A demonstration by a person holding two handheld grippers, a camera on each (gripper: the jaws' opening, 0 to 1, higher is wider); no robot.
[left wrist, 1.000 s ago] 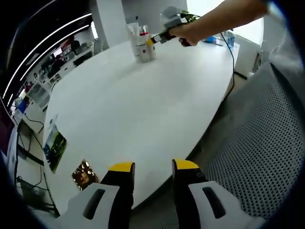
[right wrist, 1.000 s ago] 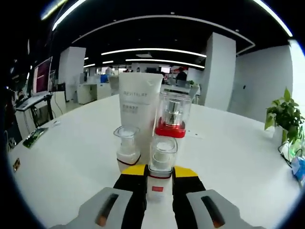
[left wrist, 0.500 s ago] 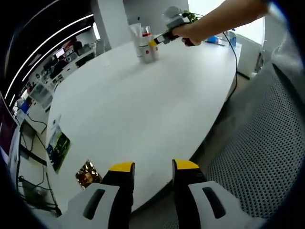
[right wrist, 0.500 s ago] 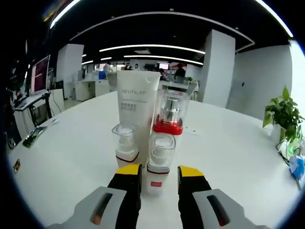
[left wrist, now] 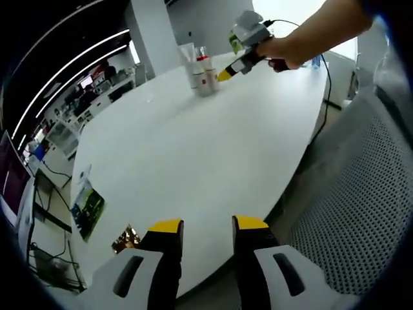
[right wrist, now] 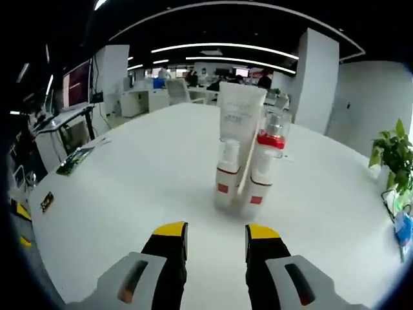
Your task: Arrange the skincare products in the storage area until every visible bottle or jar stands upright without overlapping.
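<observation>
While your right gripper (right wrist: 211, 231) hangs released near the upright bottles (right wrist: 244, 173), your left gripper (left wrist: 202, 225) is released too.

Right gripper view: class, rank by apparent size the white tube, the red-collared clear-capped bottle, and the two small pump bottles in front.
1. White tube, tallest and widest.
2. Red-collared bottle, partly hidden behind a pump bottle, so this place is unsure.
3. Left pump bottle and right pump bottle: alike, unranked.
</observation>
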